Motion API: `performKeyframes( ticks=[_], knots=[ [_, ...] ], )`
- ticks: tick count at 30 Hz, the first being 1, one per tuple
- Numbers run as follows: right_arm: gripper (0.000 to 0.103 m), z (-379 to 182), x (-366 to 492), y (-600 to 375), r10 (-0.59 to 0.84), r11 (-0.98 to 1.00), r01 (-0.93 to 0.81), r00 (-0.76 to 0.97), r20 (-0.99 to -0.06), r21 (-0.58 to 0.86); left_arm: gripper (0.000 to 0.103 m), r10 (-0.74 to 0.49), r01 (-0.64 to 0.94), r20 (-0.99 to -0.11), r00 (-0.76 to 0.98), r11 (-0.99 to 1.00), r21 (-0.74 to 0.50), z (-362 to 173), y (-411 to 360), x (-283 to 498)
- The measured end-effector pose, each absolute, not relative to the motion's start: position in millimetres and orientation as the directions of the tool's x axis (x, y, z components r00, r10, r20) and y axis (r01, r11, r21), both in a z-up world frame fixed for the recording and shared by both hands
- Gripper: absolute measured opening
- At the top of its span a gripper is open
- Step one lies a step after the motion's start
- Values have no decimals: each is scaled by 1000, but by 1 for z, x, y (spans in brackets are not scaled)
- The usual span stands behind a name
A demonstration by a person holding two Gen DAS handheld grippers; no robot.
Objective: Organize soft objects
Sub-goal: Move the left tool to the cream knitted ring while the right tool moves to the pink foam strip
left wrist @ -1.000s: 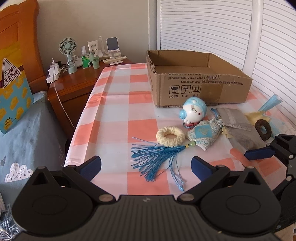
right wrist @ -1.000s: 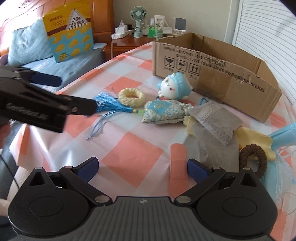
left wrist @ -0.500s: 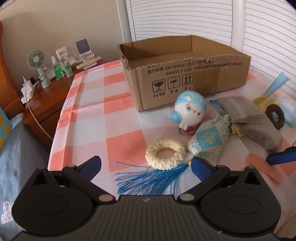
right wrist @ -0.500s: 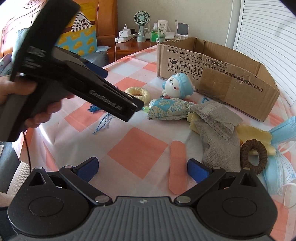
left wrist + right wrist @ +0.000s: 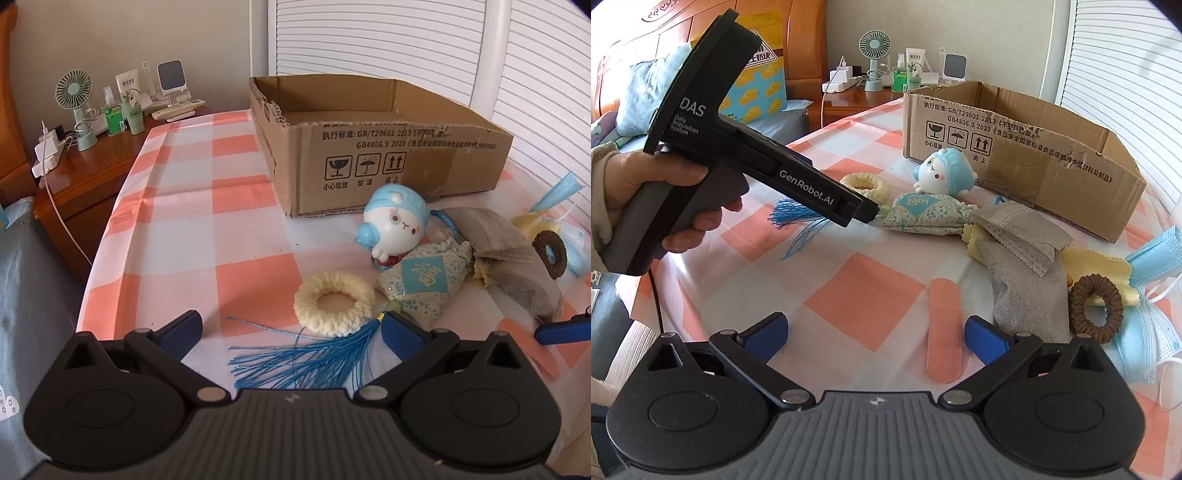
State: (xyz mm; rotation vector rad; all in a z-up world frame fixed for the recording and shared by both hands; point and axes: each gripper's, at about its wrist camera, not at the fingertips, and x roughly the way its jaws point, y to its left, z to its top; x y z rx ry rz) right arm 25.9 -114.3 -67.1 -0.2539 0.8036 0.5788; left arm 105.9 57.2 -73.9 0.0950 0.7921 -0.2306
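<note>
**Hovering over a scatter of soft things**

Reaching low over the checked table [image 5: 192, 206], the left hand-held gripper [image 5: 291, 332] hangs with jaws spread wide above the blue tassel [image 5: 306, 360], gripping nothing. The right hand-held gripper [image 5: 877, 338], equally wide and empty, sits at 6 o'clock near a pink bandage strip [image 5: 943, 328]. The cardboard box [image 5: 388, 147] stands at 12 o'clock; its visible interior shows bare cardboard. Before it lie a plush toy [image 5: 395, 225], cream scrunchie [image 5: 334, 302], patterned sachet [image 5: 424, 280] and grey cloths [image 5: 1019, 266].
</note>
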Motion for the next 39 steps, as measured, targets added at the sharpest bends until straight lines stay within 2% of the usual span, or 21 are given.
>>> performKeyframes(
  ticks=[5, 6, 10, 14, 19, 24, 25, 28, 31, 32, 34, 38, 39],
  knots=[
    [103, -67, 26, -115, 392, 816, -578, 552, -736, 1, 102, -197, 291, -642, 741, 956, 44, -56, 52, 98],
    [103, -67, 25, -115, 392, 816, -578, 552, -736, 1, 102, -182, 290, -643, 744, 955, 64, -56, 50, 99],
    [103, -67, 25, -115, 392, 817, -577, 553, -735, 1, 89, -185, 313, -662, 727, 946, 80, -64, 43, 103],
    [103, -67, 25, -115, 392, 817, -577, 553, -736, 1, 88, -184, 303, -667, 722, 951, 66, -67, 45, 108],
    [103, -67, 25, -115, 391, 817, -576, 553, -735, 1, 85, -111, 250, -678, 727, 962, 111, -69, 56, 115],
    [103, -66, 25, -115, 388, 819, -574, 554, -737, 0, 85, -155, 264, -683, 714, 963, 57, -69, 61, 114],
    [103, -66, 26, -115, 387, 819, -574, 553, -738, 0, 82, -169, 269, -683, 710, 962, 42, -69, 60, 113],
    [103, -65, 26, -114, 379, 825, -566, 554, -741, -1, 66, -194, 293, -685, 702, 956, 29, -71, 56, 108],
    [102, -65, 28, -114, 363, 836, -549, 561, -744, -6, 59, -211, 295, -681, 701, 955, 7, -73, 55, 107],
    [101, -65, 29, -115, 358, 840, -542, 564, -744, -7, 57, -219, 295, -682, 698, 955, -4, -73, 56, 107],
    [88, -63, 30, -118, 353, 848, -529, 571, -741, -4, 57, -221, 296, -681, 698, 955, -6, -73, 56, 106],
    [71, -60, 33, -122, 334, 861, -509, 586, -738, -14, 57, -222, 297, -678, 701, 955, -6, -73, 56, 104],
    [63, -60, 33, -123, 334, 862, -506, 589, -736, -14, 57, -223, 296, -677, 701, 955, -8, -74, 56, 104]
  ],
)
